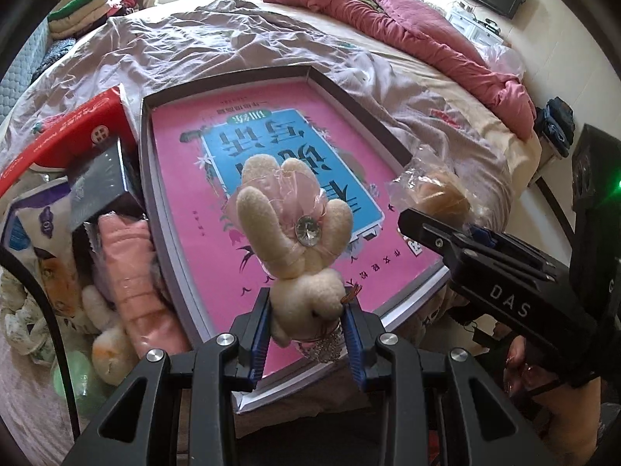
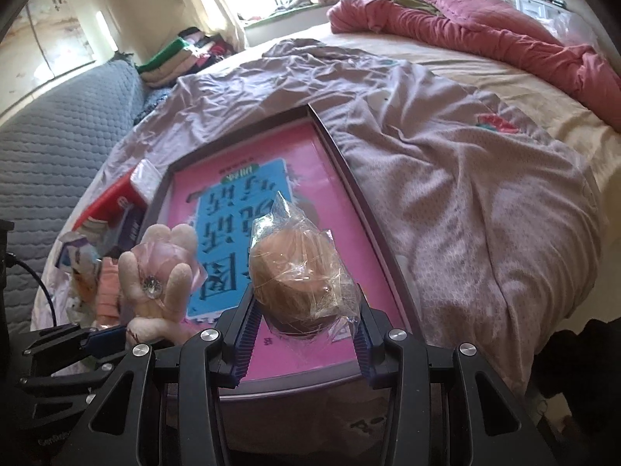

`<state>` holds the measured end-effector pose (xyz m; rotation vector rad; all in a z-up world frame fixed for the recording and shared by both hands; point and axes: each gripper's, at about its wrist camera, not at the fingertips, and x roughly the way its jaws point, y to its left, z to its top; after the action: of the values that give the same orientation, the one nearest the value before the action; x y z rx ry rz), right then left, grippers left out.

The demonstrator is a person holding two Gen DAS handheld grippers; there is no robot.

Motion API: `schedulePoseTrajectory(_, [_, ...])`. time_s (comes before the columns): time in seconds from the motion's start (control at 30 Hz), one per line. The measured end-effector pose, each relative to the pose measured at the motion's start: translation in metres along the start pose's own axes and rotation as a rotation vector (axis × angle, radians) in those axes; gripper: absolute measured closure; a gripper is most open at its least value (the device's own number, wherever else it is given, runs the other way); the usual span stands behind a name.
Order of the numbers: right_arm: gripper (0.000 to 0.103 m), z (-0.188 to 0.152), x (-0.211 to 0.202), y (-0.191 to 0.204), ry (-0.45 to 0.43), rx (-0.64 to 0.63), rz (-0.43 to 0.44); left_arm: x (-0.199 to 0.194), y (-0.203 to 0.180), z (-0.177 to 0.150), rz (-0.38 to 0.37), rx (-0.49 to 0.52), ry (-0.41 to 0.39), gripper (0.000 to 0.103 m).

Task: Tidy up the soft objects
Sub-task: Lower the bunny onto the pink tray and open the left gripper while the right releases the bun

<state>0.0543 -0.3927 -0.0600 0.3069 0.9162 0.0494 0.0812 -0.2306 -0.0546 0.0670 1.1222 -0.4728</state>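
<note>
— What are you holding?

— My left gripper point(image 1: 306, 334) is clamped on 1 cream plush bunny point(image 1: 299, 233), pinched at the head between both blue pads, its limbs and pink skirt with 1 clear gem pointing away from me. My right gripper point(image 2: 304, 334) squeezes 1 tan soft toy in a clear plastic bag point(image 2: 299, 268).

— Where are they?

— Both hang above 1 shallow box tray point(image 1: 144, 147) with a pink-and-blue printed sheet inside, lying on the lilac bedsheet point(image 2: 446, 178).

— And beside it?

— Left of the tray sits a pile: 1 red box point(image 1: 73, 132), 1 dark box point(image 1: 99, 186), 1 peach plush piece point(image 1: 132, 275), 1 printed pillow point(image 1: 42, 240). 1 pink quilt point(image 2: 485, 35) lies bunched at the far side
</note>
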Motion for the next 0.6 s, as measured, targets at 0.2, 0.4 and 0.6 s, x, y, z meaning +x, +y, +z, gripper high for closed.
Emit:
schedulePoseTrajectory(0.2, [0.056,-0.0023,0.008,0.0014,0.02,-0.02,-0.014,0.0057,0.003,-0.0005,-0.011,-0.007,0.01,0.068])
schedulePoseTrajectory(0.4, [0.056,-0.0024,0.0091,0.0023,0.017,-0.028,-0.022,0.0074,-0.0009,-0.0008,-0.006,0.009,0.009,0.066])
schedulePoseTrajectory(0.6, [0.055,-0.0007,0.0105,0.0022,0.015,-0.029,-0.024,0.0082,0.001,0.0,-0.003,0.001,0.012,0.066])
